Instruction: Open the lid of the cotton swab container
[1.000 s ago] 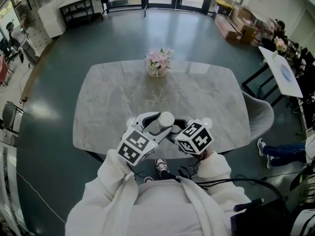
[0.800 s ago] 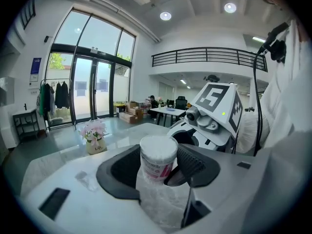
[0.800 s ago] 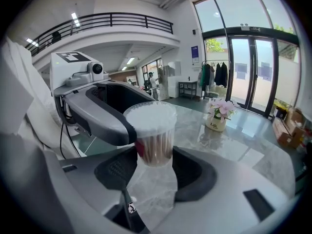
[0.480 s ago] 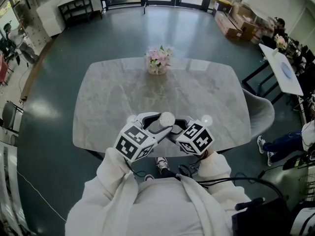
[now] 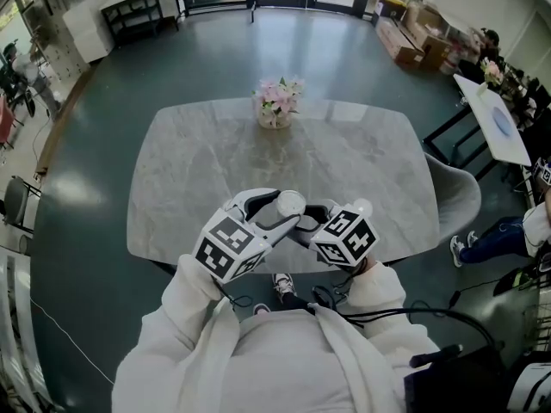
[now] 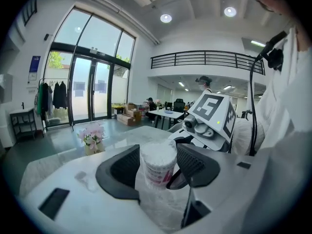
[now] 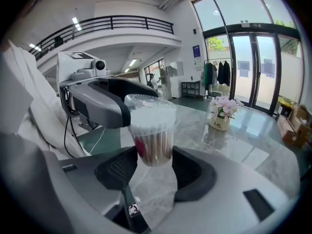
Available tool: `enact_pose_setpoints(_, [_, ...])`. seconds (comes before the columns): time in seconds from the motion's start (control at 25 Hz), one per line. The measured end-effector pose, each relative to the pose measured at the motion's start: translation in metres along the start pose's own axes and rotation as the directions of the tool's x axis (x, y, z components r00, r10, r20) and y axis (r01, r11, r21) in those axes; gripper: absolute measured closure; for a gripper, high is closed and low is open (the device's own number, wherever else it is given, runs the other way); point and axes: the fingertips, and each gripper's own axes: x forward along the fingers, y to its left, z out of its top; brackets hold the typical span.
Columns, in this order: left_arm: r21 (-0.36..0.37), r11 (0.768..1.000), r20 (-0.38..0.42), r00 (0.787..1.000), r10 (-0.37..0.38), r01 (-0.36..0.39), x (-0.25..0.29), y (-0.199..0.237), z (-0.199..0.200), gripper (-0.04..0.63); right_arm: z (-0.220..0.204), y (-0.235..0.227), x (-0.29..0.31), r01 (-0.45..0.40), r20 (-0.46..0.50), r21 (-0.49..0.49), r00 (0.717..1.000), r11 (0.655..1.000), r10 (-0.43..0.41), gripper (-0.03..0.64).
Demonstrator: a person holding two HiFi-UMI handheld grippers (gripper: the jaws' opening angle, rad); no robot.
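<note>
The cotton swab container [image 5: 291,203], a clear tub packed with swabs under a clear lid, hangs above the marble table's [image 5: 198,170] front edge between both grippers. My right gripper [image 7: 153,164] is shut on the tub's body [image 7: 152,135]. From the other side, my left gripper [image 6: 158,168] is shut on the lid end [image 6: 158,155]. In the right gripper view one grey left jaw presses the lid's rim [image 7: 148,104]. The head view shows both marker cubes close together, left [image 5: 225,248] and right [image 5: 344,235].
A small vase of pink flowers [image 5: 275,110] stands at the table's far edge. A grey chair [image 5: 456,198] sits at the table's right end, with a seated person's legs [image 5: 495,235] beyond. Cables [image 5: 379,317] hang by my lap.
Both grippers and the container have drifted slightly up and away from me; the left cube has shifted a little left. The grips look unchanged.
</note>
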Motion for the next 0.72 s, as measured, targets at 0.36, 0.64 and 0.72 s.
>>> enact_pose_setpoints(0.36, [0.111,0.993,0.023,0.999,-0.039,0.036,-0.007,0.004,0.021,0.360,-0.005,0.005,-0.004,-0.041,-0.021,-0.012,0.999,0.999,0.041,0.338])
enact_pose_setpoints(0.64, [0.173,0.973,-0.009,0.988,-0.155,0.155,-0.008,-0.010,0.026,0.460,-0.004,0.009,-0.008,-0.080,0.010,-0.046,0.997,0.996,0.081,0.339])
enact_pose_setpoints(0.72, [0.164,0.970,-0.012,0.984,-0.180,0.179,-0.009,-0.010,0.031,0.474,-0.004,0.013,-0.009,-0.098,0.019,-0.073,0.995,0.993,0.099,0.341])
